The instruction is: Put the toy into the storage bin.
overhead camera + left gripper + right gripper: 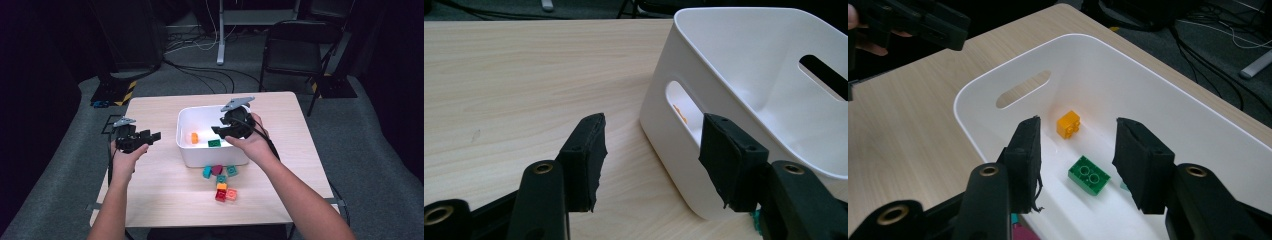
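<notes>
With bricks to go from table into bin, the nearest item in the high view is the loose cluster of bricks (222,181) on the table (160,190), just in front of the white bin (186,150). Right gripper (1078,150) hovers over the bin, jaws wide and empty; beneath them lie a green brick (1089,175) and, farther back, an orange brick (1069,123) on the bin floor. Judgement: drop complete, next step is a fresh pick. Lift clear of the rim before swinging back, then approach one outer brick of the cluster from above, jaws across its short sides. Left gripper (651,150) waits wide open beside the bin's handle slot (684,107), holding nothing; it could brace the wall.
</notes>
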The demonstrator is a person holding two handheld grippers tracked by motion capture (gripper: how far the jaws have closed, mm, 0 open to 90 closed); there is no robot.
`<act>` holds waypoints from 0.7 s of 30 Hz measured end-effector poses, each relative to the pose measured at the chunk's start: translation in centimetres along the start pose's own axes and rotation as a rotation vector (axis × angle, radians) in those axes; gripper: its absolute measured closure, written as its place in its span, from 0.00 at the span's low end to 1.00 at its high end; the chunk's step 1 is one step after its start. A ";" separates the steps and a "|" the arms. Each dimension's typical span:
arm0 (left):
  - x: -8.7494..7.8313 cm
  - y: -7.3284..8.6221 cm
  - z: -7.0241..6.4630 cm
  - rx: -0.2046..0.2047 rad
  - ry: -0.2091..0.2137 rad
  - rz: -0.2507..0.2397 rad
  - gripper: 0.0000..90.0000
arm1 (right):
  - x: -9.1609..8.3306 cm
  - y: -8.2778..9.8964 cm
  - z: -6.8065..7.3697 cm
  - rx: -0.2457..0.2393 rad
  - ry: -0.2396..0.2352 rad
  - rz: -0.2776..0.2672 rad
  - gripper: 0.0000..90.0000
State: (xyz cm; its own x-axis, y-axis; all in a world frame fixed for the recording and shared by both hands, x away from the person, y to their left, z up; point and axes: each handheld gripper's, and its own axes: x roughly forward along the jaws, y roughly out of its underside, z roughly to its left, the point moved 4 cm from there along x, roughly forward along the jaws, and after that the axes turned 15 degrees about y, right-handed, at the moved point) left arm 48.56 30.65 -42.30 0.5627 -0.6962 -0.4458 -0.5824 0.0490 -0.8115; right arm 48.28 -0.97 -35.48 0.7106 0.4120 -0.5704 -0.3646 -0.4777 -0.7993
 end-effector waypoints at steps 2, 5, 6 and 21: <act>0.0 0.0 0.0 0.001 0.000 0.001 0.48 | -0.6 0.3 0.3 -0.001 -0.002 -0.008 0.59; 0.1 0.0 0.0 0.004 0.000 0.004 0.48 | -1.8 1.1 0.8 -0.006 -0.010 -0.019 0.59; 0.1 0.1 0.0 0.003 0.000 0.003 0.48 | -2.1 1.2 1.0 0.001 -0.011 -0.024 0.59; 0.5 0.3 -0.1 0.000 0.000 0.018 0.48 | -3.1 6.0 3.8 -0.006 -0.045 -0.053 0.59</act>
State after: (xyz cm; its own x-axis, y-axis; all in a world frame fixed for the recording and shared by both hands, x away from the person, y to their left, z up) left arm 48.65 30.24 -42.72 0.5522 -0.6954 -0.4599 -0.5919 0.0615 -0.8037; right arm 41.59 -2.19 -39.20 0.7007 0.4712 -0.5357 -0.3238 -0.4590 -0.8273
